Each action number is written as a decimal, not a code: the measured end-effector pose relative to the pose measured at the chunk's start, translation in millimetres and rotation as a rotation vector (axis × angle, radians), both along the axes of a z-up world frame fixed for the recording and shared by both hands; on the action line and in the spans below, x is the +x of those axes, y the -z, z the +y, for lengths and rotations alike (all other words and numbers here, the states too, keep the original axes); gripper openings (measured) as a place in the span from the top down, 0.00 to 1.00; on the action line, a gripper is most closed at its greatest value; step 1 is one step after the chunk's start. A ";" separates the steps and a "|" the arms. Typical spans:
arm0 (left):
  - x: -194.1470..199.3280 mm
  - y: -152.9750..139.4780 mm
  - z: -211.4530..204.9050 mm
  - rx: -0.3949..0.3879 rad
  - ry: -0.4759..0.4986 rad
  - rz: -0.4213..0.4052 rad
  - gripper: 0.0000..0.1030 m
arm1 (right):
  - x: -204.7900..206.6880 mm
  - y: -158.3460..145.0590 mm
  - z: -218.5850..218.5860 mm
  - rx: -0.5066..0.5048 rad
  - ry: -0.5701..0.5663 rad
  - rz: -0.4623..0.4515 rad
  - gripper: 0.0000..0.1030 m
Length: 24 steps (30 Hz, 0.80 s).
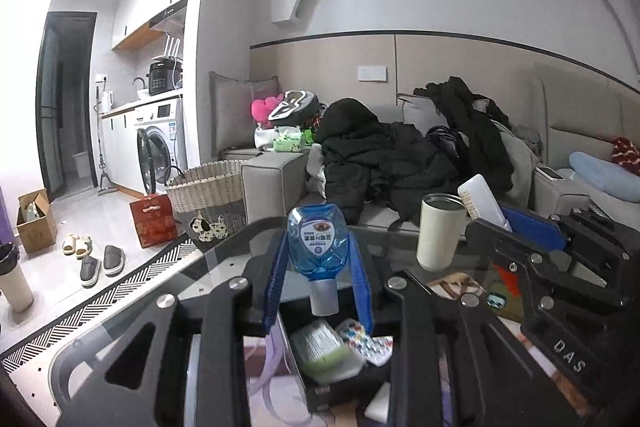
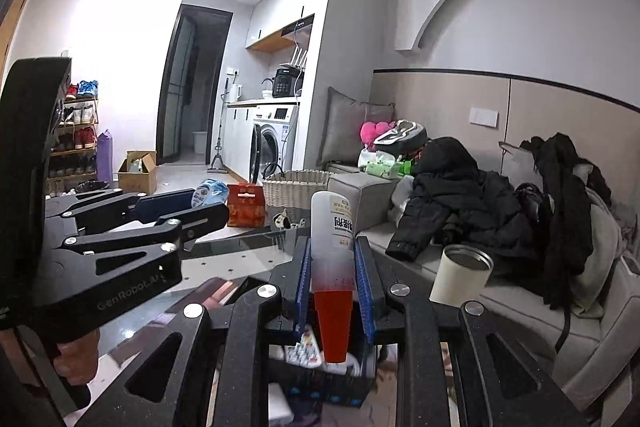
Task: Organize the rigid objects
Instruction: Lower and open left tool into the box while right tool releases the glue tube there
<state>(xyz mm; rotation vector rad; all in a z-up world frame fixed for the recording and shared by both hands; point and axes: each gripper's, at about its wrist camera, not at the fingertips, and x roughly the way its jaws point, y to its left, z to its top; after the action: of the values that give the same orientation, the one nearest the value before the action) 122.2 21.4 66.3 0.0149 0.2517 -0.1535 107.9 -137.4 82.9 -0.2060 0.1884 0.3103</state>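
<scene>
Left wrist view: at centre frame the left gripper (image 1: 318,263) has its blue ribbed fingers (image 1: 276,279) clamped on a small clear-blue plastic bottle with a grey cap (image 1: 316,241), cap pointing down toward the camera. Directly below it, at lower centre, sits a dark open storage box (image 1: 320,383) already holding a green-and-white packet (image 1: 324,351) and a blister sheet of coloured pills (image 1: 360,341). The bottle hangs above the box, probably being taken out or about to go in. At right centre a cream metal tumbler (image 1: 440,231) stands on the glass table (image 1: 216,267), and the right gripper (image 1: 500,215) holds a white tube there.

Right wrist view: at lower centre the right gripper (image 2: 334,275) is closed on a white plastic tube with a red cap (image 2: 333,267), cap down, over the same box (image 2: 332,387). The left gripper (image 2: 200,201) shows at mid-left with the blue bottle (image 2: 208,191).
</scene>
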 end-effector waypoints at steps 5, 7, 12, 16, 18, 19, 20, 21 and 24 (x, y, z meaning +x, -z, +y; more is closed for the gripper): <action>24.0 5.4 -1.9 0.004 -0.023 0.007 0.72 | 33.3 6.3 7.1 -0.005 0.012 0.052 0.80; 30.5 9.1 -2.7 0.010 -0.024 0.003 0.72 | 47.6 10.2 6.7 -0.005 0.031 0.068 0.80; 49.7 21.8 -4.8 -0.006 -0.004 0.099 0.72 | 81.0 28.3 6.4 -0.005 0.038 0.180 0.80; 73.6 37.8 -6.2 -0.033 0.003 0.253 0.72 | 105.2 50.5 2.1 0.022 0.041 0.320 0.80; 88.3 47.0 -8.0 -0.037 0.005 0.343 0.72 | 114.5 58.5 -0.8 0.039 0.039 0.387 0.80; 91.0 50.7 -9.4 -0.036 0.005 0.363 0.72 | 119.5 62.7 -1.3 0.044 0.040 0.423 0.80; 93.6 55.2 -11.0 -0.039 0.008 0.386 0.72 | 122.4 66.3 -3.7 0.048 0.036 0.444 0.80; 97.2 59.7 -13.7 -0.034 0.017 0.415 0.72 | 125.2 70.1 -3.9 0.053 0.030 0.474 0.80; 103.8 71.4 -19.4 -0.041 0.031 0.494 0.72 | 135.2 82.8 -5.0 0.058 0.029 0.561 0.80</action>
<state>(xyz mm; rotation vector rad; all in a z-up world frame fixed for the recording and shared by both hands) 226.0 2.1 -5.1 -0.0605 0.7415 -0.1917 243.0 -142.4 0.2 -0.0538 0.7351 0.3389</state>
